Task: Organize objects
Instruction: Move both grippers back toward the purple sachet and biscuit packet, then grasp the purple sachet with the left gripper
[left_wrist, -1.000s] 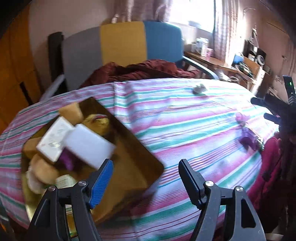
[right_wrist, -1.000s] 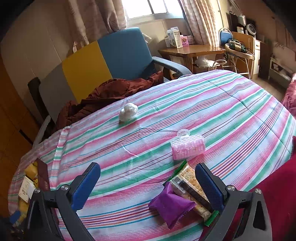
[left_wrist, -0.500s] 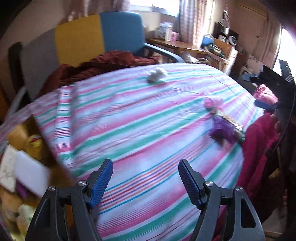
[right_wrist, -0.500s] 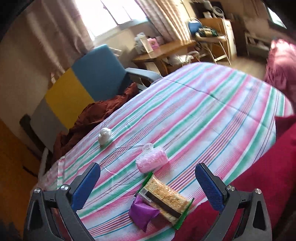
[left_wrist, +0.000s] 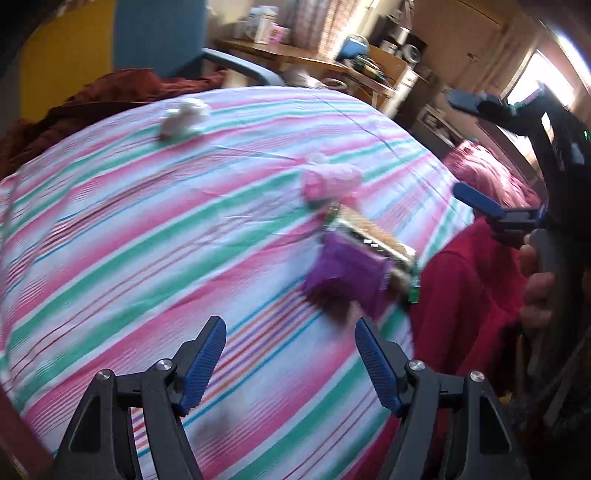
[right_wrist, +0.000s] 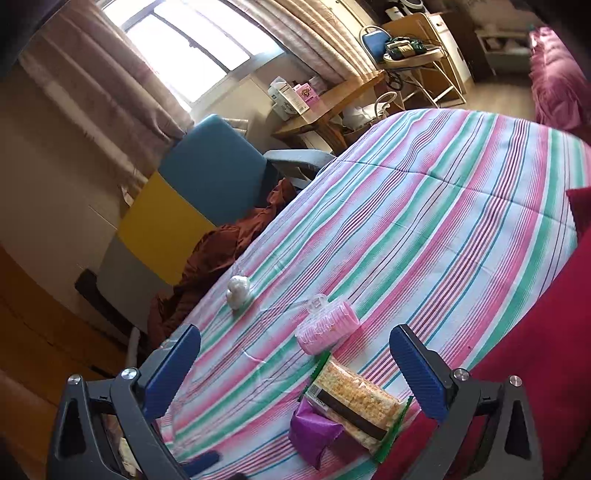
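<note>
Purple pouch (right_wrist: 314, 432) lies at the striped table's (right_wrist: 424, 221) near edge touching the cracker pack (right_wrist: 354, 398); both the left gripper (left_wrist: 290, 354) and right gripper (right_wrist: 295, 365) gape wide, empty, so reaching looks underway, next closing squarely over one item.

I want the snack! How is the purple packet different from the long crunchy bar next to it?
The purple packet is plain and you cannot see inside; the crunchy bar has a clear wrapper with green edges that shows golden puffed pieces. The bar is longer, the packet shorter and puffier. The bar has a dark band and a barcode; the packet shows none. Both lie flat, touching, near the edge of the striped tablecloth.
</note>
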